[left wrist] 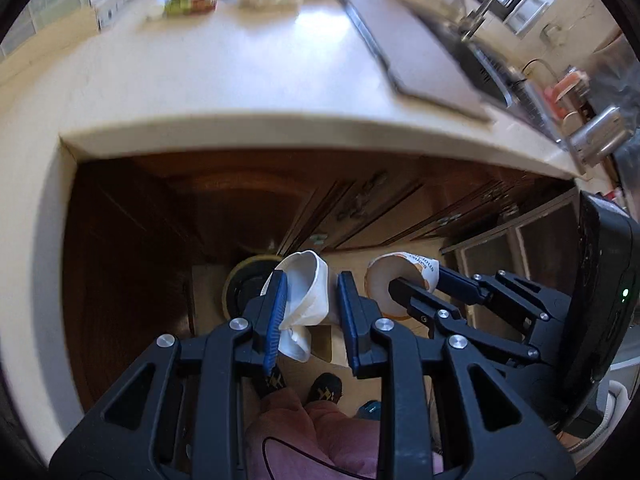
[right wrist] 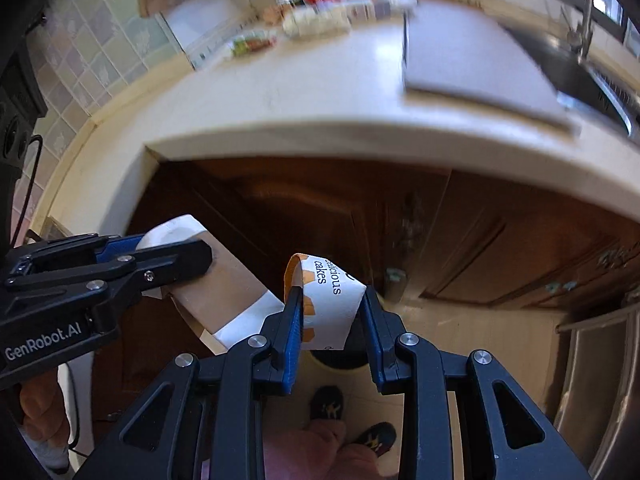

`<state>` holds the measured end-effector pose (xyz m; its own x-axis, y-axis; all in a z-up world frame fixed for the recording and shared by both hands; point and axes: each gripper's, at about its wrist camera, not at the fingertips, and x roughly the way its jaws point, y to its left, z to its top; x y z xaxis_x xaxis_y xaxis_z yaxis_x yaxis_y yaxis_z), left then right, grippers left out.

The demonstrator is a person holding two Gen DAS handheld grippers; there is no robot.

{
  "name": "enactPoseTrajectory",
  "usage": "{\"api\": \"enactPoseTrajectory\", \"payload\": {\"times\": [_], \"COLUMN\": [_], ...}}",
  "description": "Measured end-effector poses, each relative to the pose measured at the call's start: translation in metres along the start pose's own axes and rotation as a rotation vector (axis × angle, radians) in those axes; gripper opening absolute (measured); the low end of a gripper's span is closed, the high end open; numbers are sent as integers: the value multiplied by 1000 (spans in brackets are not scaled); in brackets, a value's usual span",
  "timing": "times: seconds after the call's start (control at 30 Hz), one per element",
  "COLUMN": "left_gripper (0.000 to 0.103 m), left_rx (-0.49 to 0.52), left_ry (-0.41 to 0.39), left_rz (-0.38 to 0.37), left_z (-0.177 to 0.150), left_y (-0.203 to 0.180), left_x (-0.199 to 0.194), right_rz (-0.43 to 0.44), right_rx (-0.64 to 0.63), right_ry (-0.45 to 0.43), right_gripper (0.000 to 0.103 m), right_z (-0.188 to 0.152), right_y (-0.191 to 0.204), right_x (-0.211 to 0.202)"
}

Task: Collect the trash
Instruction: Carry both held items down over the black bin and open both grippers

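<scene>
My left gripper (left wrist: 312, 280) is shut on a squashed paper cup (left wrist: 308, 300) that is white inside and brown outside. The right wrist view shows the same brown cup (right wrist: 224, 288) in the left gripper (right wrist: 172, 246) at the left. My right gripper (right wrist: 332, 292) is shut on a white and orange paper cup printed "delicious cakes" (right wrist: 332, 296). That printed cup (left wrist: 384, 284) and the right gripper (left wrist: 418, 280) sit just right of the left one. Both grippers point down over the floor in front of the counter. A round bin (left wrist: 236, 284) with a dark opening (right wrist: 340, 360) lies below them.
The cream countertop (left wrist: 240, 92) edge runs above, with a grey board (left wrist: 420, 52), a sink and tap (left wrist: 480, 12) to the right and food packs (right wrist: 316, 20) at the back. Dark wooden cabinet doors (right wrist: 500, 240) face me. A person's slippered feet (right wrist: 328, 402) stand below.
</scene>
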<state>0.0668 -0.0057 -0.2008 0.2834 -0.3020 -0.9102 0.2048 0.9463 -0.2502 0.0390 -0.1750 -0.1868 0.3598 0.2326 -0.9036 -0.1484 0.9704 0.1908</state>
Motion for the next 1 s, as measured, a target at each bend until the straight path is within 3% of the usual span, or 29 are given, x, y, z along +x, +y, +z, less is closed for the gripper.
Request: {"api": "enactPoseTrajectory", "payload": {"times": [0.1,0.27,0.43,0.53,0.6,0.7,0.8,1.0], "left_gripper": [23,23,24,32,57,70,77,78], "left_rx": [1,93,147,161,166,167,163,189], "left_ry": [28,84,130,148,157,153,156,128], "left_rz": [42,112,155,162,170,170,181,198], "left_z": [-13,-29,-34,-34,-35,-35,-33,-28], "left_y": [4,5,13,17,20,25,25,16], "left_x": [45,119,170,183,186,186,186,170], "right_rz": [8,1,42,75,92,104,98,81], "right_rx": [35,56,97,107,123,133,140,159], "right_ry": [48,102,134,163,175,183,178,158], "right_gripper": [27,28,29,38,41,46,47,47], "right_z": [-28,-63,-87,-90,-84,-82,-79,-72], "right_y": [-16,-38,-50,-53,-56,-58,-56,-57], "right_x": [44,111,158,181,194,203,205,188]}}
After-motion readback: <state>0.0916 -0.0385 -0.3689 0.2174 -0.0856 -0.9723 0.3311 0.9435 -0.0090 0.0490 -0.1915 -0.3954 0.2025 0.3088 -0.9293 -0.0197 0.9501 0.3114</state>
